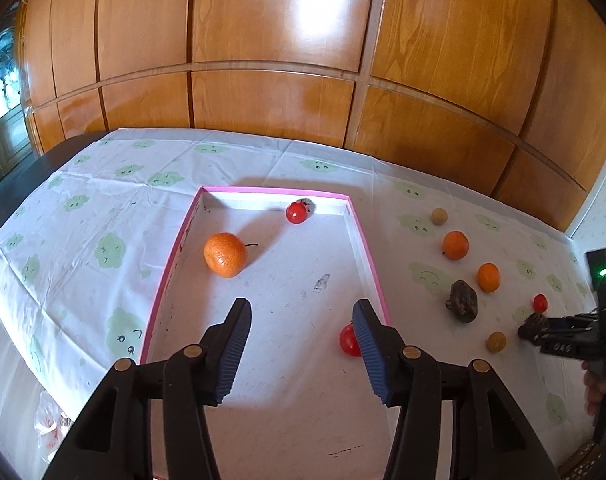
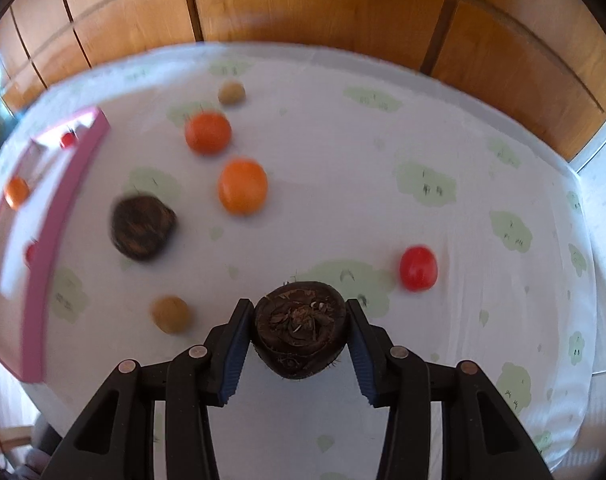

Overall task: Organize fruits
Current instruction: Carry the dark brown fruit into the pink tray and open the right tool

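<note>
Left gripper [image 1: 301, 308]: fingers stood wide apart over the tray, holding nothing.
Right gripper [image 2: 301, 316]: fingers were clamped on a dark root [image 2: 301, 330].
Tray [image 1: 367, 248]: pink-rimmed; held an orange [image 1: 225, 255] at 10 o'clock, a tomato [image 1: 296, 212] at 12 and another tomato [image 1: 349, 340] beside the left gripper's right finger.
Cloth [image 2: 383, 200]: second root [image 2: 143, 227], two oranges [image 2: 243, 186], a tomato [image 2: 418, 268] and two tan fruits [image 2: 171, 314] lay loose at the tray's 3 o'clock.
</note>
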